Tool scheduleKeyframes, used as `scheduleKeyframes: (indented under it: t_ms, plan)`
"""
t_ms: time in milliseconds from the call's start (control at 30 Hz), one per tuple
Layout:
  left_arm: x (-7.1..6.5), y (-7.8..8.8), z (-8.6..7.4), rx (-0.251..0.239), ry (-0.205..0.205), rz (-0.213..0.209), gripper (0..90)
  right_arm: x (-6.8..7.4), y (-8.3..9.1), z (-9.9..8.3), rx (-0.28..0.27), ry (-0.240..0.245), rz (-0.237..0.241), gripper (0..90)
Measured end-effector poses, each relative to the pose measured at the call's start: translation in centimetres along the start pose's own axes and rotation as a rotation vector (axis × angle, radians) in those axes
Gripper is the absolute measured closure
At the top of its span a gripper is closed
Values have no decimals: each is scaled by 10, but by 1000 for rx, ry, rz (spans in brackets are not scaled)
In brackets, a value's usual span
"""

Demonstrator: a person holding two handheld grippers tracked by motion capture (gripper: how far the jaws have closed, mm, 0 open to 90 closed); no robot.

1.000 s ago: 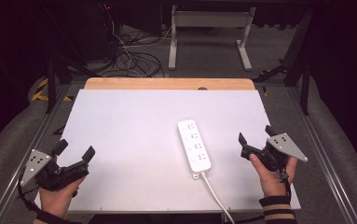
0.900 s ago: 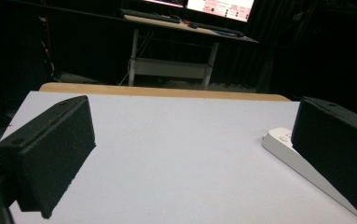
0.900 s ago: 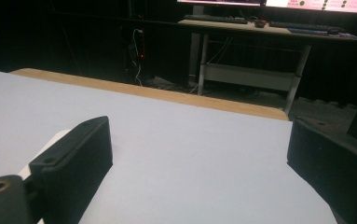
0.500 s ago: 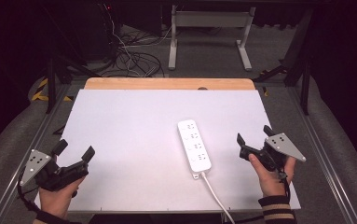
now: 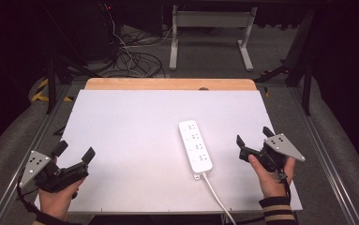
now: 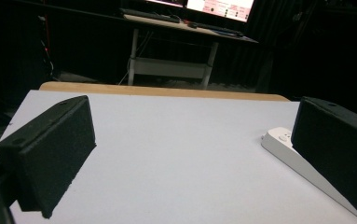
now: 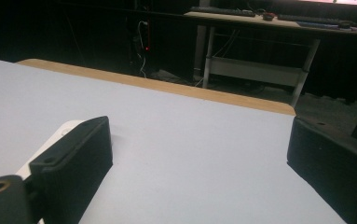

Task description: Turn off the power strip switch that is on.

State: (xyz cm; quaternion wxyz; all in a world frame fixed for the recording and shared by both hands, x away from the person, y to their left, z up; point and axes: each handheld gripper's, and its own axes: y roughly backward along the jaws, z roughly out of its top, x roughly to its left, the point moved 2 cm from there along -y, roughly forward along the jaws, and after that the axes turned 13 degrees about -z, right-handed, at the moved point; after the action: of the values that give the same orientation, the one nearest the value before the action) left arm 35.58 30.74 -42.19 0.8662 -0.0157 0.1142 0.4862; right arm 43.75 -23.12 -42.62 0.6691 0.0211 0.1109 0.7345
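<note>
White power strip [image 5: 195,146] lying flat right of the surface's [image 5: 130,122] middle, nearer the front edge, cord [image 5: 217,197] trailing off that edge. Left tool [image 5: 74,157] parked at the front-left corner, jaws spread wide, gripping nothing. Right tool [image 5: 252,139] near the right edge, just beside the strip, likewise released and not touching it.

Table [image 5: 135,140] brightly lit, bkgd dark, gripper views soft

The power strip's [image 5: 195,146] white cord [image 5: 217,198] runs off the bottom edge in the high view. In the left gripper view a black jaw covers most of the strip; in the right gripper view another hides all but its corner.
</note>
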Motion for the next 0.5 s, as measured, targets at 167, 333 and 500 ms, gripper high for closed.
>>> scheduleKeyframes:
  t_ms: [167,333,500]
  plan:
    - [0,-1,0,3,0,-3,2,1,-1,-1,9,3,0,73]
    - [0,-1,0,3,0,-2,2,-1,-1,-1,11,0,-8,65]
    - [-1,-2,0,3,1,-6,2,-2,0,-2,14,0,-6,66]
